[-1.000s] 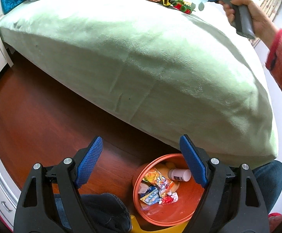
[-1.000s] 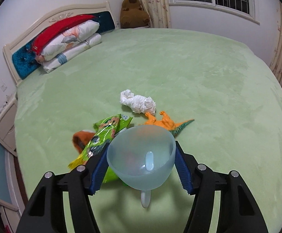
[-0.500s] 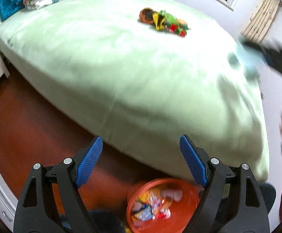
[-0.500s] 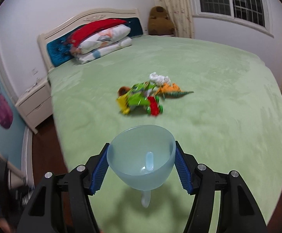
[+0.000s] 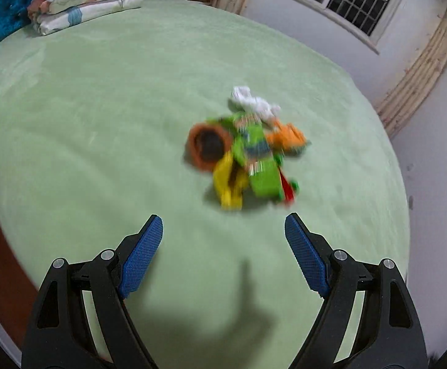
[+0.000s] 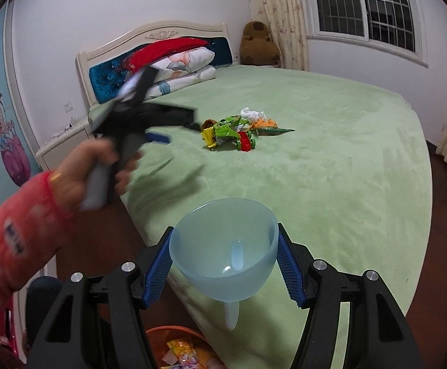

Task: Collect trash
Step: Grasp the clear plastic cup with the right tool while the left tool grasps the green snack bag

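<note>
Meanwhile: one tool full, one tool empty over the bed

Plainly the right tool (image 6: 225, 256) is clenched on a pale blue funnel (image 6: 223, 255); its blue pads press the bowl from both sides, the bowl's mouth faces up and its spout points down below the pads. Below that tool, at the bottom edge of the right wrist view, sits an orange bin (image 6: 168, 333) on the dark wood floor beside the bed, with bright wrappers (image 6: 180, 350) in it; the funnel hangs above and a little to the right of the bin in that view.

The left tool (image 5: 223, 235) stands released, jaws wide apart with nothing between them, over the green bed cover (image 5: 100, 123); a hand (image 6: 100, 169) in a red sleeve grips it, blurred, in the right wrist view. Ahead of its open fingers, near but apart from them, lies the trash pile (image 5: 245, 156) in the middle of the bed; it is blurred, yet a brown round piece (image 5: 208, 146), a green wrapper (image 5: 260, 166), a yellow wrapper (image 5: 228, 184), a white crumpled tissue (image 5: 252, 103) and an orange toy dinosaur (image 5: 288, 136) can be made out, all touching or overlapping. Pillows (image 5: 85, 0) are stacked at the headboard, well apart from the pile.
</note>
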`<control>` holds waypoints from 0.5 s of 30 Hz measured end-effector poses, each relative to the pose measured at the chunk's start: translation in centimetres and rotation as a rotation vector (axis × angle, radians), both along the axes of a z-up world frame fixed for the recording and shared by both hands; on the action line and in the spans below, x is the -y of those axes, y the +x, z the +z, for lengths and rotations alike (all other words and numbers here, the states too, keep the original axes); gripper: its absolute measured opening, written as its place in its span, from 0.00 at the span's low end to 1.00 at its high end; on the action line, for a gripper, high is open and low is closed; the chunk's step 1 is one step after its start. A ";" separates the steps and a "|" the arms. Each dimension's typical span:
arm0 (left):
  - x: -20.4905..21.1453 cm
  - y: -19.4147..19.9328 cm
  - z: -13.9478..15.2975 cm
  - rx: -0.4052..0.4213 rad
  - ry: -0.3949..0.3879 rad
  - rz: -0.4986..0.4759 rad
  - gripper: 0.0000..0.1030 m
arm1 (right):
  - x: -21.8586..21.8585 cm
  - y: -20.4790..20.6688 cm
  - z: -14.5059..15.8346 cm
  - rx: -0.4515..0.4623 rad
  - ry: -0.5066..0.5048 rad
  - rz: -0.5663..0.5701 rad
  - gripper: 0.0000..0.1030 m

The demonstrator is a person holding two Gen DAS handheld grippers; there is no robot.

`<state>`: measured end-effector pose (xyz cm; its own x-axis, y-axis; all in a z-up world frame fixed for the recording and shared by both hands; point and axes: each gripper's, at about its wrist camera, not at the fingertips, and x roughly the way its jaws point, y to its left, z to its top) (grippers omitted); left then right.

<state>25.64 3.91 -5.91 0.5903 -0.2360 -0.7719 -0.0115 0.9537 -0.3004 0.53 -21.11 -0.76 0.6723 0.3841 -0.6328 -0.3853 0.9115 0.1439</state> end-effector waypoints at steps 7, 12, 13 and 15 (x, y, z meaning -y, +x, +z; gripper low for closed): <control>0.9 6.7 -2.4 -0.130 -0.031 0.024 0.77 | 0.7 0.1 -1.3 -0.017 0.029 -0.023 0.60; 2.1 7.6 -3.1 -0.154 -0.072 0.031 0.70 | 0.7 0.2 -2.6 -0.049 0.027 -0.020 0.60; 2.3 7.7 -3.1 -0.158 -0.082 0.027 0.68 | 0.7 0.2 -2.7 -0.052 0.029 -0.020 0.60; 2.7 8.1 -3.3 -0.168 -0.109 0.032 0.65 | 0.7 0.3 -2.8 -0.052 0.035 -0.026 0.60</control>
